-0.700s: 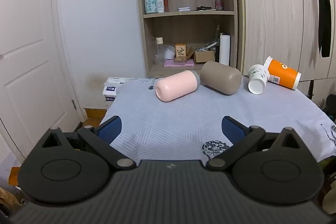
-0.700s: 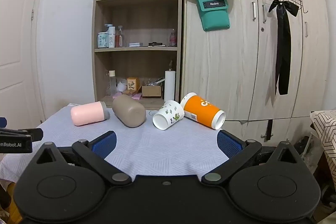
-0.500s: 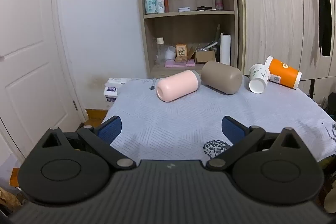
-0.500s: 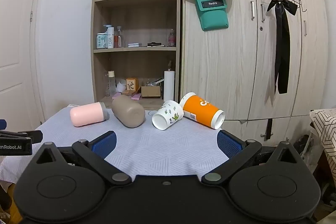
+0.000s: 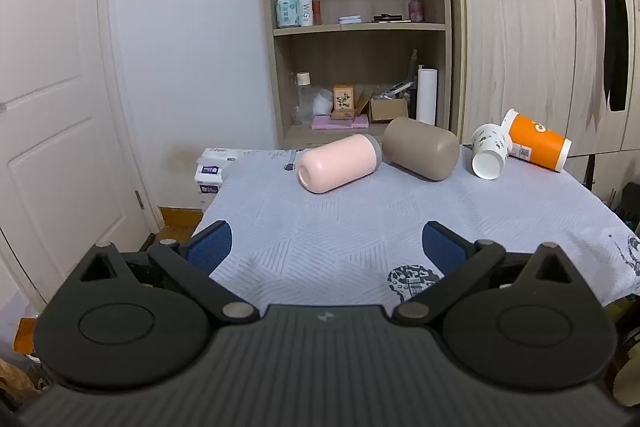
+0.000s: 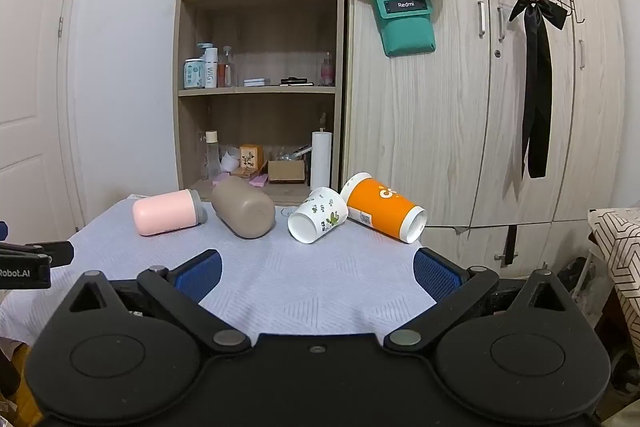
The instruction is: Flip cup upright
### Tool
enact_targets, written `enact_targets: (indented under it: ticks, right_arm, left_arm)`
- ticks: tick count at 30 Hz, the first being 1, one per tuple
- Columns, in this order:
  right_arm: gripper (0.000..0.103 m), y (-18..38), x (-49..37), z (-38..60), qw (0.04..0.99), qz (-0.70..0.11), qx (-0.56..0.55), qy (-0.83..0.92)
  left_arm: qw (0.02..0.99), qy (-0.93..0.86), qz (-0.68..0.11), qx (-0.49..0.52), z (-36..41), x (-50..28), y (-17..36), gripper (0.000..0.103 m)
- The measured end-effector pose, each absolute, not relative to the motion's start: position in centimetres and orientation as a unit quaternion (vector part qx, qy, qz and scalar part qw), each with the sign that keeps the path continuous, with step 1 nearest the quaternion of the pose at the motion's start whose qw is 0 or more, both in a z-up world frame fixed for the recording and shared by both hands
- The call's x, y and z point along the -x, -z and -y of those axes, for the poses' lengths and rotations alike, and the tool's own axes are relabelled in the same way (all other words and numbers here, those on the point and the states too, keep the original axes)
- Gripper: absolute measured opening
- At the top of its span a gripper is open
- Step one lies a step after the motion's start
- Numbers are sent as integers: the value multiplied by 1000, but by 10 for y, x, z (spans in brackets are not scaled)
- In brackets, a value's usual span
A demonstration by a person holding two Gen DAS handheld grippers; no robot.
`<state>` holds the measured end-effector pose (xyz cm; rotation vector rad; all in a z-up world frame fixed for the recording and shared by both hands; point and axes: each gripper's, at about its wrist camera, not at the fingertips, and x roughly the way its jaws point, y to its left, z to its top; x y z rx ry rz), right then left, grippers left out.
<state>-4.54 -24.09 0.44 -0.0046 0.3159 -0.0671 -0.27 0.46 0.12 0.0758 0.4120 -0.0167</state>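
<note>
I count four cups on the surface (image 5: 360, 227), all lying on their sides along its far edge, in front of the shelf unit (image 5: 356, 27). Taking the brown cup (image 6: 244, 207) as my reference: the pink cup (image 6: 166, 211) lies just to its left, its grey-banded end close beside the brown one, though I cannot tell whether they touch. To the right of the brown cup, with a gap between, lies the white patterned cup (image 6: 316, 214), mouth turned toward me. Past that, furthest from the brown cup, lies the orange cup (image 6: 382, 207), its white-rimmed mouth pointing right; its other end sits against the white cup.

Contents: from the left wrist view the pink cup (image 5: 338, 163) shows a small round opening at its near end, dark inside. The mouth of the white patterned cup (image 5: 490, 155) shows only white interior. I cannot see into the brown cup (image 5: 420, 154) or the orange cup (image 5: 536, 143).

The left gripper (image 5: 326, 247) hangs at the near edge of the surface, well short of the brown cup, fingers (image 5: 210, 247) spread wide with nothing between them. The right gripper (image 6: 318, 273) sits likewise at the near edge, fingers (image 6: 434, 273) wide apart and holding nothing. Two grippers, four cups, none upright.
</note>
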Motion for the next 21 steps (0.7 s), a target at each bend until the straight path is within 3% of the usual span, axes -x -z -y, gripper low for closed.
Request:
enact_targets:
  ticks: [21]
  right_arm:
    - [103,-4,47,239,987,-158,7,35]
  left_arm:
    - [980,20,-195,-27,-7,4,3,103]
